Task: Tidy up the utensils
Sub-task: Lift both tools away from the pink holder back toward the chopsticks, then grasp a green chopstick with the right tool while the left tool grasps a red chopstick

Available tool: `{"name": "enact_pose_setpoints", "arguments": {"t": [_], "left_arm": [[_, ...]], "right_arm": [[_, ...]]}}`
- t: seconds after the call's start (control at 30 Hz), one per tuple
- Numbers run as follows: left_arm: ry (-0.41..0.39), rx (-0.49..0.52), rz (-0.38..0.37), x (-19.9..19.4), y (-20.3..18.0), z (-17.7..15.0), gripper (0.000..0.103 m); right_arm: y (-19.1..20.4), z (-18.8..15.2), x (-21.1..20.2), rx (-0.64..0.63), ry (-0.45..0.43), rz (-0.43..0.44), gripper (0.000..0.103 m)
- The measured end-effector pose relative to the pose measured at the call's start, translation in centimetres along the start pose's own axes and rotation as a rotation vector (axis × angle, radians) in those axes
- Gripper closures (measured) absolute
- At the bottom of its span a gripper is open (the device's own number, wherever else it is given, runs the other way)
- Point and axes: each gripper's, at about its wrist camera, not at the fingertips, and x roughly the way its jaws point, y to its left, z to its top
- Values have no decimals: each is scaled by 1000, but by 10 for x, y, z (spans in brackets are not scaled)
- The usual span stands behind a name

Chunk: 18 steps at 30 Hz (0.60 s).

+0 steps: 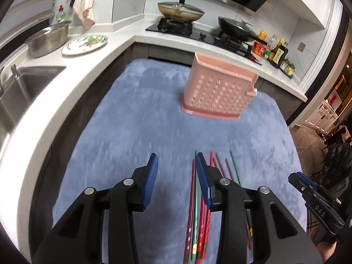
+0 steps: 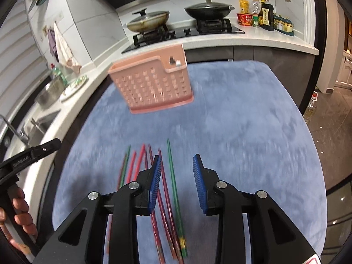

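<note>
Several red, maroon and green chopsticks (image 1: 194,198) lie loose on the blue cloth (image 1: 132,121) near its front edge. My left gripper (image 1: 177,155) hovers over their left side, open, with its right finger above the bundle and nothing gripped. My right gripper (image 2: 176,156) is open above the same chopsticks (image 2: 173,187); a green one and some maroon ones run under the gap between its fingers. A pink perforated utensil holder (image 1: 217,90) stands upright farther back on the cloth, also visible as the holder (image 2: 154,83) in the right wrist view.
A white counter wraps around the back and left, with a sink (image 1: 26,83), a steel colander (image 1: 47,39) and a plate (image 1: 84,44). Two lidded pans sit on the stove (image 1: 180,11), with bottles (image 1: 277,52) beside it. A hand (image 2: 19,202) grips the left tool's handle.
</note>
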Motion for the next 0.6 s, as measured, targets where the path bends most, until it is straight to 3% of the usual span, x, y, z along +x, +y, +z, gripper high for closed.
{"name": "enact_pose_setpoints", "arguments": {"t": [0.2, 0.6], "left_arm": [[33, 12, 11, 2, 3, -39, 60], [97, 61, 29, 13, -1, -89, 59]], "right_arm": [[1, -45, 4, -30, 57, -28, 73], [-6, -93, 24, 1, 148, -35, 73]]}}
